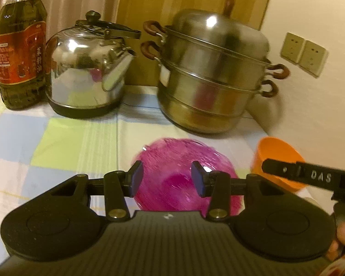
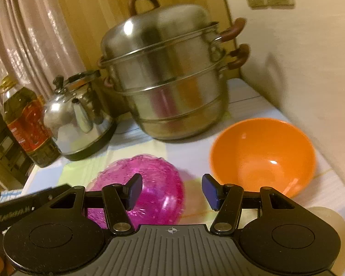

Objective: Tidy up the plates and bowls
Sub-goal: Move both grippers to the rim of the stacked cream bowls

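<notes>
On the checked bench (image 2: 195, 151), before the steamer pot (image 2: 165, 76), the orange bowl (image 2: 263, 156) sits beside the pink glass bowl (image 1: 186, 174), likely awaiting nesting, while left tongs (image 1: 167, 179) and right tongs (image 2: 171, 191) hover released, empty.

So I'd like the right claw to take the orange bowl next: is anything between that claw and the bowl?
Nothing visible does. In the right wrist view the right claw is open, and the orange bowl sits just ahead and to its right on bare tablecloth. The pink bowl lies to the left, off that path.
</notes>
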A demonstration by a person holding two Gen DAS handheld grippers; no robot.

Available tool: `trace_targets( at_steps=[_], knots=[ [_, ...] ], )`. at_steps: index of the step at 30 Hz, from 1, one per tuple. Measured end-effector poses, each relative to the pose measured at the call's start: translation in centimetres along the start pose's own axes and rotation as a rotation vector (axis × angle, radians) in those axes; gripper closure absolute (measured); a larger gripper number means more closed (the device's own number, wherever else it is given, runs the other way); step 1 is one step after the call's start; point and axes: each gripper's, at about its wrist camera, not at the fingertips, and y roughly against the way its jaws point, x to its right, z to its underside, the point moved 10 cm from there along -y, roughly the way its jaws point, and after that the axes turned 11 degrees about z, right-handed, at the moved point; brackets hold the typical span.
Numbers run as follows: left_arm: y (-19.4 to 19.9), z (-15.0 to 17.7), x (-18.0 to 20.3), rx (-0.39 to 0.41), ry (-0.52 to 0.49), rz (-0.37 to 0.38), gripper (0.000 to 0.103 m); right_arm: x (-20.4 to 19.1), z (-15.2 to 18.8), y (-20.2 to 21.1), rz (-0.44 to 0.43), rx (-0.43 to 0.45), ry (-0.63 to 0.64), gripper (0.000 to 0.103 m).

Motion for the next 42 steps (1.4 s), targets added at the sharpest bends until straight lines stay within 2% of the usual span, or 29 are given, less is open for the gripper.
trace_targets(
  at_steps=[8,21,27,32,42],
  knots=[
    [2.2,2.3,2.8,-0.008,0.029,0.037,0.061,2.8,0.6,4.0,0.067,0.016,-0.008,0.045],
    [2.4,6.2,9.2,-0.125,-0.018,0.083,0.061,9.5,4.1,9.4,0.195,-0.004,-0.013,0.045],
    [2.7,6.6,11.2,-0.165,-0.047,0.104,0.061,11.1,4.4,10.4,0.220,-0.006,-0.034,0.045],
    [2.6,5.9,12.5,-0.144,-0.044,0.131,0.061,11.1,4.4,10.9,0.219,0.000,-0.010,0.045],
    [-1.6,7.4,14.7,-0.175,0.005,0.200,0.062,13.8,4.7,9.9,0.216,-0.042,-0.013,0.045]
  ],
)
